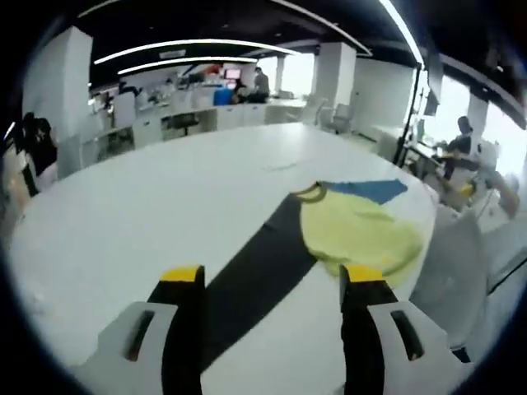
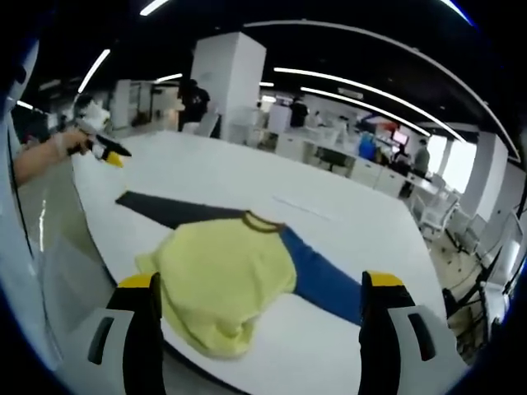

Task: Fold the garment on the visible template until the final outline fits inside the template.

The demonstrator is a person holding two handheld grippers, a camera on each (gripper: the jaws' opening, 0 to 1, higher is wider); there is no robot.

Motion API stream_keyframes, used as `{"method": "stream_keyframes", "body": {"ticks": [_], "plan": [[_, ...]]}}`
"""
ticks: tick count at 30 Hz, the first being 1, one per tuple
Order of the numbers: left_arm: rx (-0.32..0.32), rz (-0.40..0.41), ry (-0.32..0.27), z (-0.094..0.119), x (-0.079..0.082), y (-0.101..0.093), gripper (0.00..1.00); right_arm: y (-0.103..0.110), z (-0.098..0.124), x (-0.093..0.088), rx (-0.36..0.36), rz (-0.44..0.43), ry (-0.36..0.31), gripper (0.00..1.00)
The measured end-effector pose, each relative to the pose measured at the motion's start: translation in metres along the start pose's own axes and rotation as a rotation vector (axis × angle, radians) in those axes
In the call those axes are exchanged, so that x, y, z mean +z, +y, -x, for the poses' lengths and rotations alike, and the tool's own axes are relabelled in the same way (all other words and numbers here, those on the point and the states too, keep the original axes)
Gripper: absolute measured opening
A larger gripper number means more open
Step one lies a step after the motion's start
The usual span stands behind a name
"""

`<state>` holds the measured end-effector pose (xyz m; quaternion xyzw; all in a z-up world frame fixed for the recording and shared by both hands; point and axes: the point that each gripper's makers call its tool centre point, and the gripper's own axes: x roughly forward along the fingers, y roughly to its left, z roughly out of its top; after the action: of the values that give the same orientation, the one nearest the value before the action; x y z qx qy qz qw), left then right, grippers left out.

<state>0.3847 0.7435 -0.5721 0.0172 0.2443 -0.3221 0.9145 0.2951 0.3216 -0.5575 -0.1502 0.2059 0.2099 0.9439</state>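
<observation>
Both grippers stood wide apart at the jaws and held nothing. Beyond the left gripper, low in its view, desks and seated people lined the upper frame behind the white table. The garment, yellow with one dark and one blue sleeve, lay right of centre, just ahead of the right jaw. In the right gripper view, the right gripper framed the garment near the table edge, perhaps overhanging it; the left gripper showed at upper left.
</observation>
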Motion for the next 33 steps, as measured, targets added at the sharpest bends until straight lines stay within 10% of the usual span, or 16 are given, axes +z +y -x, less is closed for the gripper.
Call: {"method": "stream_keyframes", "body": {"ticks": [16, 33], "plan": [[-0.094, -0.066, -0.086, 0.024, 0.009, -0.092, 0.85, -0.011, 0.010, -0.003, 0.013, 0.009, -0.041, 1.00], [-0.080, -0.092, -0.108, 0.032, 0.007, -0.137, 0.99, -0.015, 0.025, -0.012, 0.066, 0.041, -0.040, 1.00]]}}
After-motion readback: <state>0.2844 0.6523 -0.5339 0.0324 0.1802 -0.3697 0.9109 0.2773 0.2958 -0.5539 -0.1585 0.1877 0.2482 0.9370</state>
